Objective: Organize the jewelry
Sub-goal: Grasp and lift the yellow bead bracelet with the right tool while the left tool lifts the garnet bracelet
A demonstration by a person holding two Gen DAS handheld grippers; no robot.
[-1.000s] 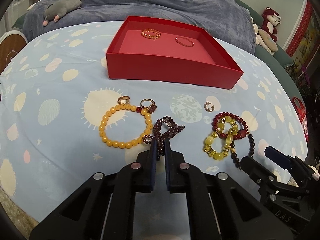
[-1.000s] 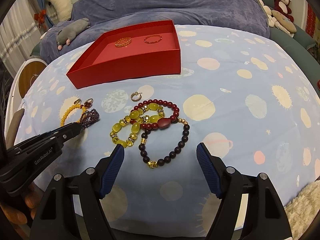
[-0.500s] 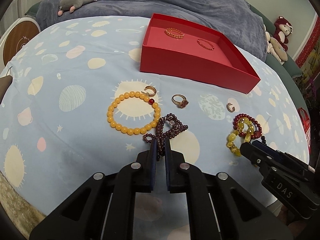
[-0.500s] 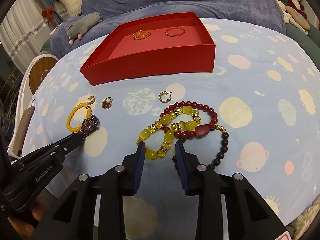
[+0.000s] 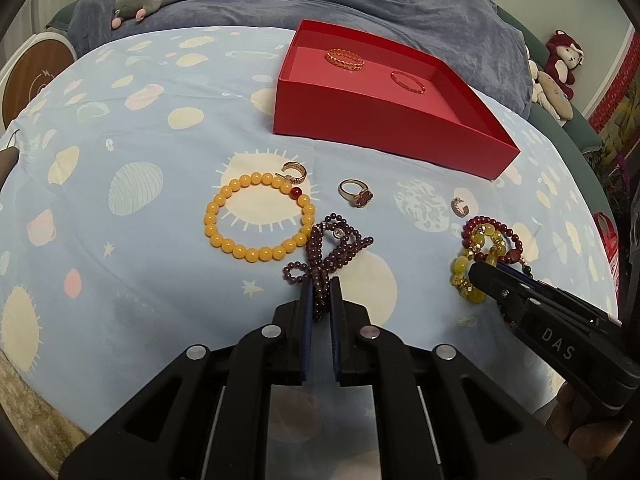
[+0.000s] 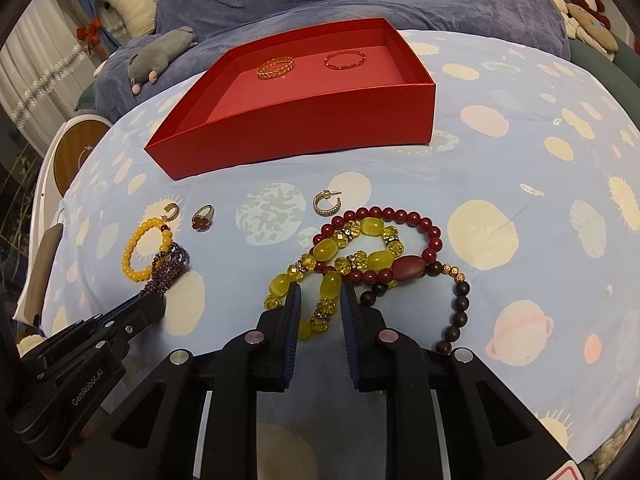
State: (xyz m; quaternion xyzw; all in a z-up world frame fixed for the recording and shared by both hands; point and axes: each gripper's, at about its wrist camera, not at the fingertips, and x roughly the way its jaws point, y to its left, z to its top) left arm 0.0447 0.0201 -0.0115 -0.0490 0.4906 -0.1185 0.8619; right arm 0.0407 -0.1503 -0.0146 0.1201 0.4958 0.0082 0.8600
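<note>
The left tool (image 5: 320, 294) is clenched on the purple bead bracelet (image 5: 332, 246) at centre frame. The right tool (image 6: 318, 300) has just been closing around the yellow bead bracelet (image 6: 328, 264); pad contact appears likely but is unclear. The red box (image 6: 304, 120), upper centre, contains two gold bangles (image 6: 275, 67). On the blue cloth (image 5: 120, 140) lie five bracelets, two hoop earrings (image 6: 327, 204) and one ring (image 5: 356, 196). Only the right wrist view shows the dark bead bracelet (image 6: 460, 304) in full.
</note>
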